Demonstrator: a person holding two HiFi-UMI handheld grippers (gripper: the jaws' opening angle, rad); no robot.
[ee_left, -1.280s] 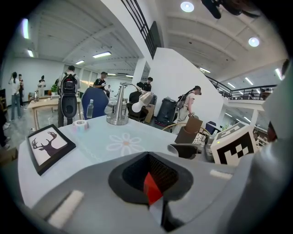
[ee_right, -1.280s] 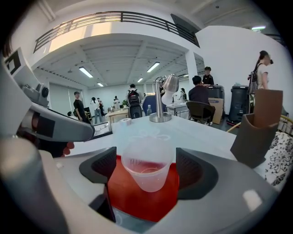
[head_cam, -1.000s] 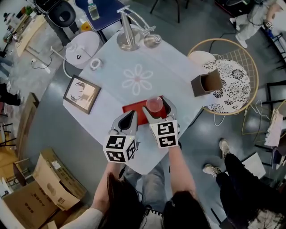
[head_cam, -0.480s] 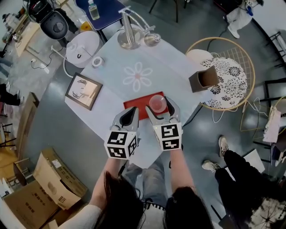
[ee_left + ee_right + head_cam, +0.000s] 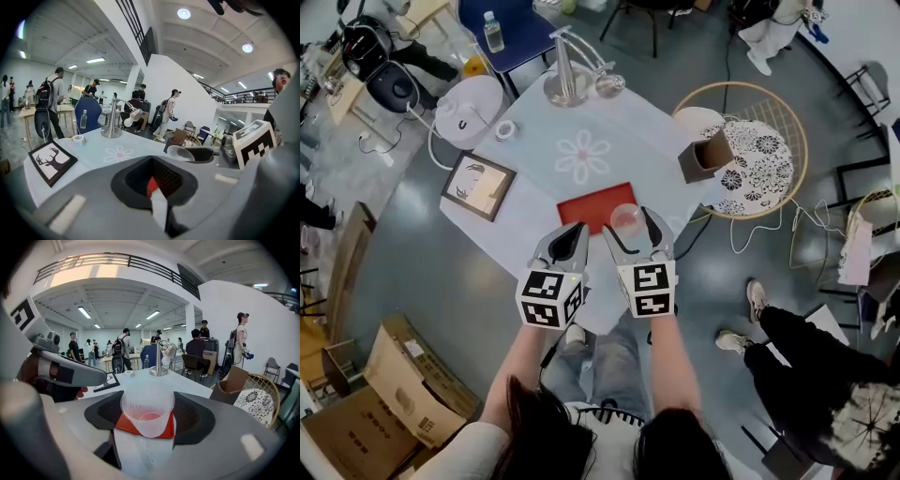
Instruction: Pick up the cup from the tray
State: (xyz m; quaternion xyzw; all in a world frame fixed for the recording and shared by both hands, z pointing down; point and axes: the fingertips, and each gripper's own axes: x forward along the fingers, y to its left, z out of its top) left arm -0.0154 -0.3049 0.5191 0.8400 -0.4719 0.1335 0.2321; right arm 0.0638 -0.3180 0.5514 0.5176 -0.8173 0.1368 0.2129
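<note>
A clear plastic cup (image 5: 625,218) sits between the jaws of my right gripper (image 5: 628,225), which is shut on it. The cup hangs over the near right corner of the red tray (image 5: 589,204). In the right gripper view the cup (image 5: 147,414) fills the gap between the jaws, with the red tray (image 5: 122,424) showing below it. My left gripper (image 5: 575,234) is shut on nothing, just left of the right one at the tray's near edge. Through its jaws' gap a bit of the red tray (image 5: 152,186) shows, and the cup (image 5: 180,153) is to its right.
The white table (image 5: 581,155) carries a framed deer picture (image 5: 474,186), a tape roll (image 5: 504,129) and a metal lamp stand (image 5: 567,80). A brown box (image 5: 705,157) rests by a wicker chair (image 5: 764,150) at right. Cardboard boxes (image 5: 403,384) lie on the floor at left; a person (image 5: 825,375) stands at right.
My right gripper has drawn the cup from over the tray's right part toward its near right corner. The table looks smaller and farther below. The left gripper stays shut beside it.
</note>
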